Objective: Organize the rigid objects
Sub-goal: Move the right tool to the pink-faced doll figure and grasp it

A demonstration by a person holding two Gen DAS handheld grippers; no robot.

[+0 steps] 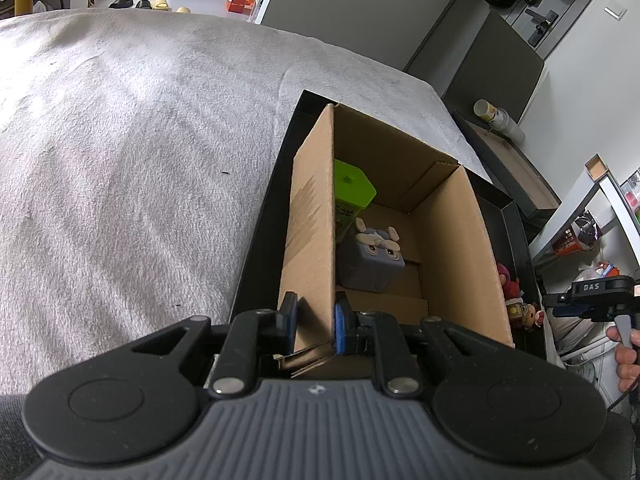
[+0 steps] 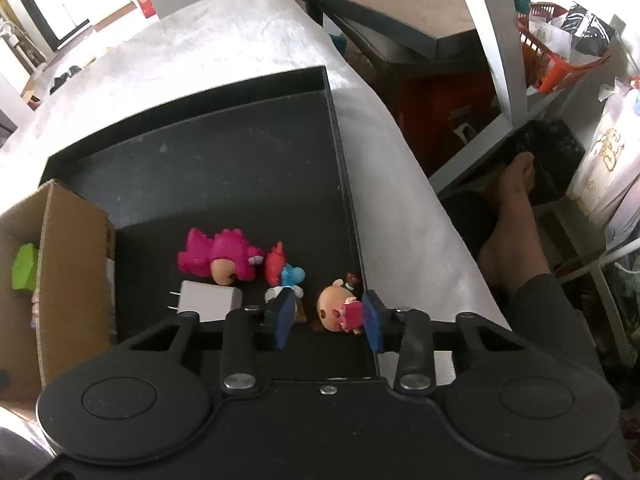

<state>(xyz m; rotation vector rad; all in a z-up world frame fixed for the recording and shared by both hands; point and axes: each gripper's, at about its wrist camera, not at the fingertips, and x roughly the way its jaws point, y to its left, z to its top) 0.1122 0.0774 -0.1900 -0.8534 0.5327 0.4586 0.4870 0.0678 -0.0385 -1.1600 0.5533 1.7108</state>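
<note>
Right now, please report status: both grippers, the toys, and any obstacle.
Left gripper clamped on cardboard box wall. Right gripper open around baby figurine, pads not pressing. Pink dinosaur, white charger beside it; nothing blocking.

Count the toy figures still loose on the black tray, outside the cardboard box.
3, though some may be hidden: the pink dinosaur nearest the box, a red and blue figure beside it, and a big-headed doll between the right tool's fingers.

Grey blanket (image 1: pixel 140 140), white walls (image 1: pixel 360 20)
</note>
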